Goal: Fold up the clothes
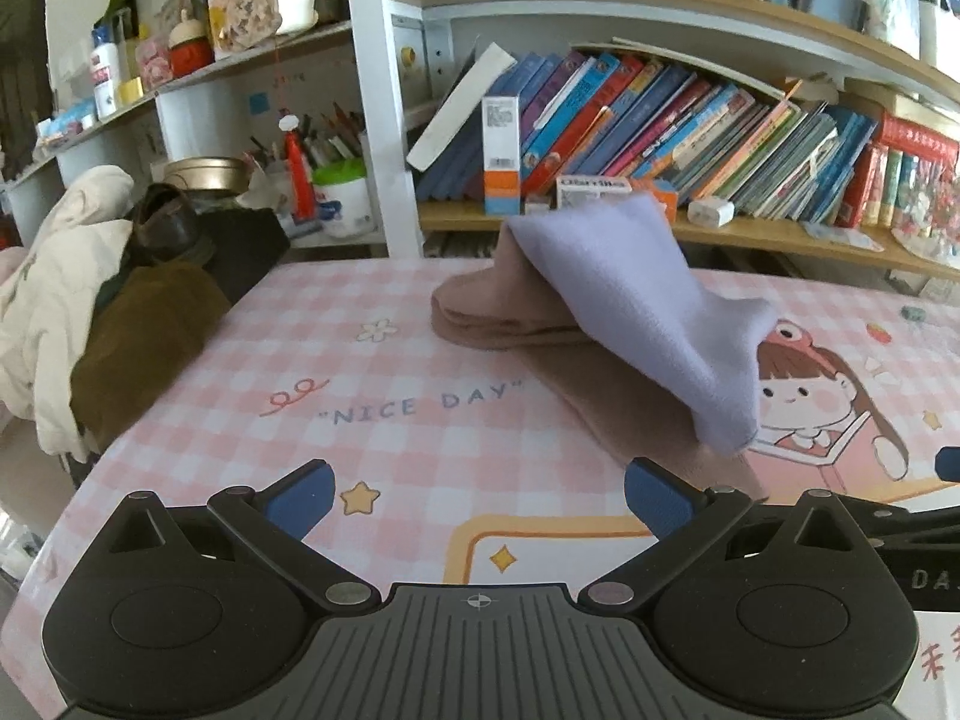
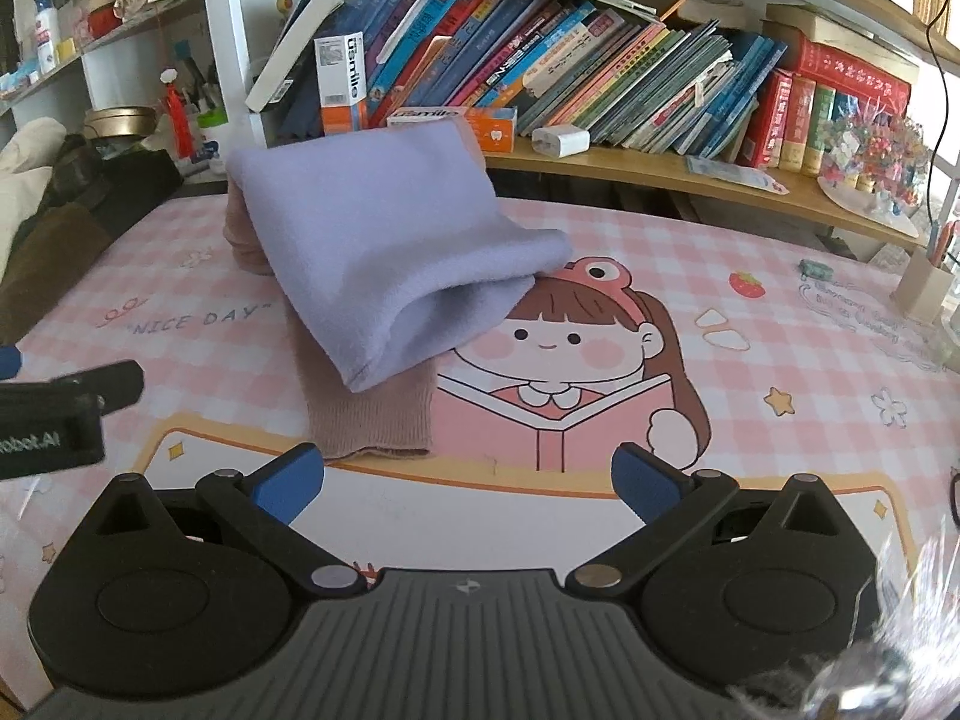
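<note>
Both the left gripper (image 1: 479, 495) and right gripper (image 2: 467, 477) have fingers apart, empty. At twelve o'clock, the lilac cloth (image 2: 384, 240) sits loosely on the tan garment (image 2: 372, 420); a careless nudge could unfold it.

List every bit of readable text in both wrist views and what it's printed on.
"NICE DAY": table mat
"Usmile": upright box
"Usmile": flat box
"obot.AI", cut off: left tongs
"DA", cut off: right tongs
Book spines and mat handwriting: too small or blurred.
</note>
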`<state>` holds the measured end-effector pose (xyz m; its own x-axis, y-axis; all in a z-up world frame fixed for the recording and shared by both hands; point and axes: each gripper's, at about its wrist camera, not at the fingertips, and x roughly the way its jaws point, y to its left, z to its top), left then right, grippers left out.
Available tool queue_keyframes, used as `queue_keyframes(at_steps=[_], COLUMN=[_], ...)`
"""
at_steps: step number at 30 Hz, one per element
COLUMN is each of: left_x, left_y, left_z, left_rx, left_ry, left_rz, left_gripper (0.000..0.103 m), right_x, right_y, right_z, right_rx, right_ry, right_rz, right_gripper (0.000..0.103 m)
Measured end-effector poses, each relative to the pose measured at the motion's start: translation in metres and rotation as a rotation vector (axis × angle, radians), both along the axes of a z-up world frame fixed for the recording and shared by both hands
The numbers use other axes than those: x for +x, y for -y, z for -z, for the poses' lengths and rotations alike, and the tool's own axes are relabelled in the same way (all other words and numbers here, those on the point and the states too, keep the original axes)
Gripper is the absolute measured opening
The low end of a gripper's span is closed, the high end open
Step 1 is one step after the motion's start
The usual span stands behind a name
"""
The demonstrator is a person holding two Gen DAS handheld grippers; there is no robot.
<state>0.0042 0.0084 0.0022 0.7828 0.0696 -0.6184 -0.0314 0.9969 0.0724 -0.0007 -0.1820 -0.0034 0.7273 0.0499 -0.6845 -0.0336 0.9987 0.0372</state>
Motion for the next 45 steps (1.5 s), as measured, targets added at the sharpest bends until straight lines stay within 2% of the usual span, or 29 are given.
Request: queue_keyframes(at_steps=[28, 37, 45], left_x=[0.004, 0.008, 0.011], left_y=[0.007, 0.005, 0.001], left_z=[0.007, 0.008, 0.006], left_rx=[-0.003, 0.037, 0.023], left_ry=[-0.052, -0.061, -0.029], left_rz=[0.035, 0.017, 0.018], left_gripper=[0.103, 0.103, 0.103], right_x=[0.002, 0.004, 0.009], right_y=[0.004, 0.003, 0.005], right_z=[0.003, 0.003, 0.005], right_rx=[-0.002, -0.001, -0.006], right_ry=[-0.028, -0.033, -0.023], right_rz=[0.024, 0.021, 0.0], right_gripper=[0.103, 0.103, 0.103])
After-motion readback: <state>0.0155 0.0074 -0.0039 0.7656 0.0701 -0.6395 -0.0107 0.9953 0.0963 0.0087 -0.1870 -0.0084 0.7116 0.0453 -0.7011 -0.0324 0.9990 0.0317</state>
